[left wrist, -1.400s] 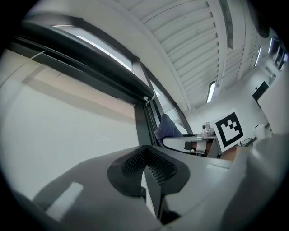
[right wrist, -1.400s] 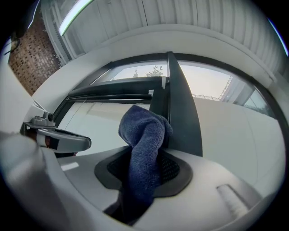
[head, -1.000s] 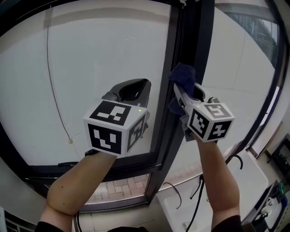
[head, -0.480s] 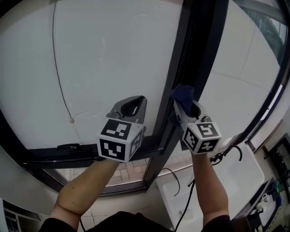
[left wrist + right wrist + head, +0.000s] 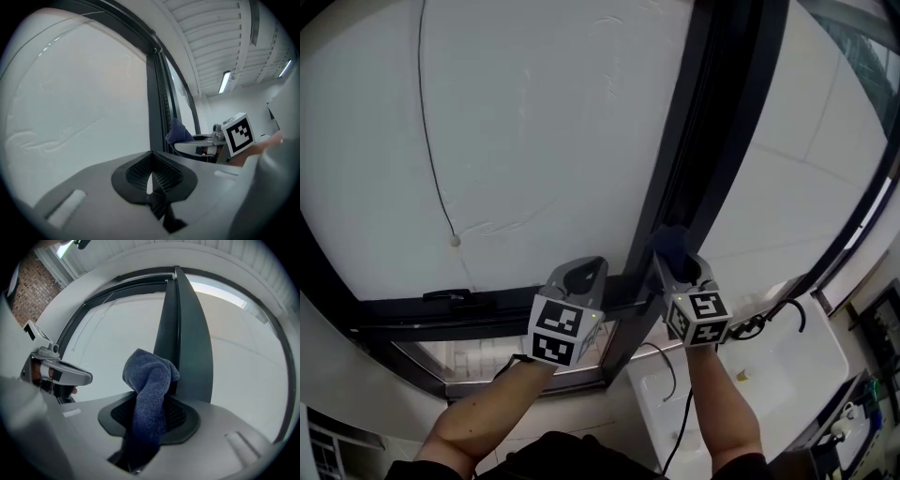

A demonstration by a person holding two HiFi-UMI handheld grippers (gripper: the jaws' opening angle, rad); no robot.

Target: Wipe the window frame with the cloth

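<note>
Right gripper point(image 5: 150, 416): clamped on bunched dark-blue towelling cloth point(image 5: 150, 376).
Cloth: against dark vertical metal window frame point(image 5: 712, 122), low, near its bottom rail.
Left gripper point(image 5: 152, 176): jaws together, empty.
Progress: mid-wipe, judged; bottom rail probably left.

Closed empty left claw point(image 5: 149, 180); window frame point(image 5: 154, 108) beyond

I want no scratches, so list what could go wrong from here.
Only a small wad of the dark blue terry cloth sticks past the right gripper, so its hard tips might scrape the dark vertical window frame. Friction could tug the cloth from the shut jaws. The empty, shut left gripper looks close to the pale window pane and might bump it.
</note>
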